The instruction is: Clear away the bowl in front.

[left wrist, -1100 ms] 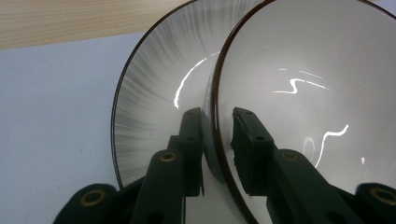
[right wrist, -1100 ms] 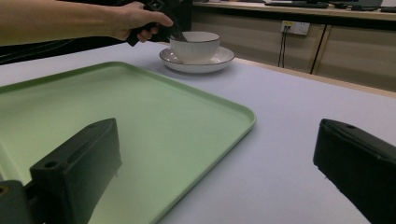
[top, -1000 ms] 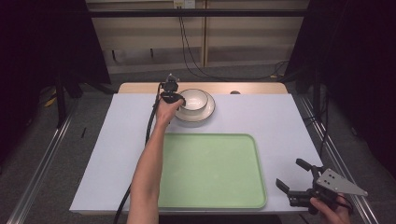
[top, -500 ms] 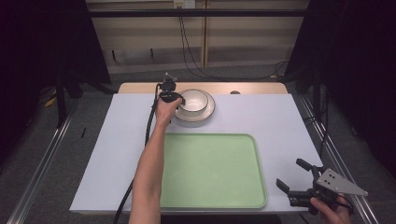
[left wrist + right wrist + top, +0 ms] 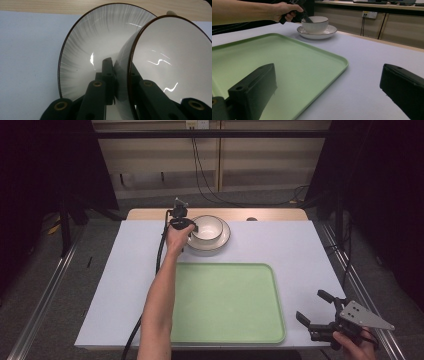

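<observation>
A white bowl [image 5: 207, 227] with a thin dark rim sits on a white plate [image 5: 222, 242] in the upper middle of the high view, at the far end of the pale table [image 5: 310, 255]. The left gripper [image 5: 186, 226] reaches up to it, with the left hand [image 5: 176, 236] just below and the bare arm running down to the bottom of the frame. In the left gripper view the bowl's wall [image 5: 123, 75] stands between the two black jaws, one jaw outside and one inside, so the jaws are clamped on the bowl's rim. The plate [image 5: 82, 57] shows behind it, with fine grey lines on its inside. I cannot tell whether the bowl is lifted a little or rests flat on the plate.

A big green tray [image 5: 225, 302] lies in the lower middle of the high view, near the bowl and plate but not touching them.

The right gripper [image 5: 318, 312] is at the lower right of the high view, held by the right hand [image 5: 352, 345] at the bottom edge, just beside the tray's right side. Its jaws are wide apart and hold nothing. In the right gripper view the tray's corner [image 5: 332, 62] lies between the jaws, and the bowl [image 5: 314, 23] and plate [image 5: 329, 31] are far off at the top.
</observation>
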A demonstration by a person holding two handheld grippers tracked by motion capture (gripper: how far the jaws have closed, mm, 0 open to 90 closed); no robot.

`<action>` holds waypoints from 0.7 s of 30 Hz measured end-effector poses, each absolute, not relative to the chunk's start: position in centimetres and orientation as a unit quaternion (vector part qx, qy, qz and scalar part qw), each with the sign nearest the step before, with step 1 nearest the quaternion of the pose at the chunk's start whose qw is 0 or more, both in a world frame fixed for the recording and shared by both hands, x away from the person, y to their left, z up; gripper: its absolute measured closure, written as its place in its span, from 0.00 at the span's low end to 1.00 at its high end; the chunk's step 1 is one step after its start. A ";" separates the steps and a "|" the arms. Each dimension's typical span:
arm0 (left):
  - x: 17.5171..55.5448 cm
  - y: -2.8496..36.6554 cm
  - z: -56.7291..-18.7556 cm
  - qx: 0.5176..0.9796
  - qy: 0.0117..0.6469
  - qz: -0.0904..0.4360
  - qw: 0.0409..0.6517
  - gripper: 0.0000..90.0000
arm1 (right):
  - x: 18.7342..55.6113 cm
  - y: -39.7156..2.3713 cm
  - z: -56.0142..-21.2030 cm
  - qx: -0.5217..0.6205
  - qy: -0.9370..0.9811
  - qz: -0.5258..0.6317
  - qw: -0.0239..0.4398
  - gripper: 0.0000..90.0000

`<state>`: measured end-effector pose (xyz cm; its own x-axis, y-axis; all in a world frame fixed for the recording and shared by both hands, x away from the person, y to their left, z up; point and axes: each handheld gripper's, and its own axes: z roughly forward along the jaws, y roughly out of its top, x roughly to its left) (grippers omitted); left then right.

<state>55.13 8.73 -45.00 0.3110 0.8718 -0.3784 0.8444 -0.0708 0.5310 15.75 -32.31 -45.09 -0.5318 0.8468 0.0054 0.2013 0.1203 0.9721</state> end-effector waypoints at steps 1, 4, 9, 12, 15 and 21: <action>55.1 8.7 -44.9 0.728 0.589 0.019 0.350 0.91 | 15.7 -32.3 -45.1 0.382 0.687 0.542 0.296 0.00; 55.0 8.7 -44.7 0.724 0.592 0.021 0.353 0.91 | 15.7 -32.3 -45.1 0.383 0.686 0.543 0.296 0.00; 54.9 9.3 -43.9 0.717 0.597 0.026 0.358 0.91 | 15.7 -32.4 -45.0 0.384 0.683 0.545 0.298 0.00; 54.8 9.6 -43.4 0.713 0.598 0.027 0.364 0.91 | 15.7 -32.3 -45.0 0.384 0.684 0.545 0.297 0.00; 54.7 9.7 -43.2 0.712 0.597 0.035 0.368 0.91 | 15.7 -32.3 -45.0 0.385 0.684 0.545 0.296 0.00; 54.3 10.0 -42.4 0.708 0.595 0.041 0.378 0.91 | 15.7 -32.3 -45.0 0.385 0.683 0.545 0.299 0.00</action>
<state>54.31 10.00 -42.36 0.2881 0.8736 -0.3921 0.8118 -0.0056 0.5839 15.71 -32.29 -45.04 -0.5254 0.8508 0.0113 0.1996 0.1104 0.9737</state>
